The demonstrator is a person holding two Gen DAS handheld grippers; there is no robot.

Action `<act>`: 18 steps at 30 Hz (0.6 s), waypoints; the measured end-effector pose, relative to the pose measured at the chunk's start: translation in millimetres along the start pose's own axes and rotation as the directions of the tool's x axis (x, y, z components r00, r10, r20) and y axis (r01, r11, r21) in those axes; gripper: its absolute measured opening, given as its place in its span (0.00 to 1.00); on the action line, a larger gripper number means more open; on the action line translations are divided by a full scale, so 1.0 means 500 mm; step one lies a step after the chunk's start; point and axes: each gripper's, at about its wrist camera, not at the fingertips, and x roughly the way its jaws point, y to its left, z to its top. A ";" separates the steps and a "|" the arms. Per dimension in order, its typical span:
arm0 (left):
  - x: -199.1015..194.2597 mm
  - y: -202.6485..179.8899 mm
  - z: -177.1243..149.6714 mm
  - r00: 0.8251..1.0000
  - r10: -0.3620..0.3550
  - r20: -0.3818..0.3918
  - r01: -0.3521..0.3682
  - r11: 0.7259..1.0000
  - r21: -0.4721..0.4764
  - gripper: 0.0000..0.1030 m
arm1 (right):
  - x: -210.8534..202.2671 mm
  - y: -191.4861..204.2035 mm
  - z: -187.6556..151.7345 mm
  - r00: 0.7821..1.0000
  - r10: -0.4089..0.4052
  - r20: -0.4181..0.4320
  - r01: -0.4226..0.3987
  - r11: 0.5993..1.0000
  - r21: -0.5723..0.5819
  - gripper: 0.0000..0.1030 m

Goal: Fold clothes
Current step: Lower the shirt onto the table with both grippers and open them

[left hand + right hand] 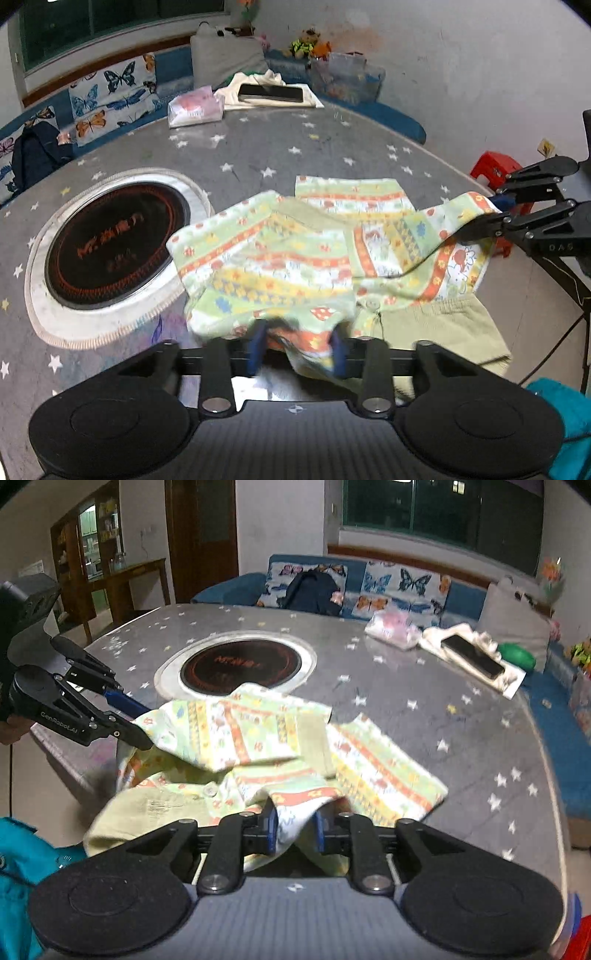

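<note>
Garment [280, 258] lies bunched at lower centre of both views, on the near part of the tabletop [295, 147]. Your left claw [297, 347] is clenched on its near hem; your right claw [295, 830] is clenched on another hem portion, presumably so you can lift and spread it for folding. Inset burner [118, 251] sits at left of the left view, touching the cloth. Phone [271, 93] and packet [195, 107] stand well apart, upper centre. Open tabletop remains between them and the garment. Tabletop edge runs close at lower right.
</note>
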 end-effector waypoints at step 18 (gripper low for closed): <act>-0.052 0.116 0.019 0.998 0.022 0.063 -0.015 0.994 -0.112 0.55 | -0.054 -0.062 -0.016 0.999 -0.033 -0.001 0.033 0.999 0.010 0.51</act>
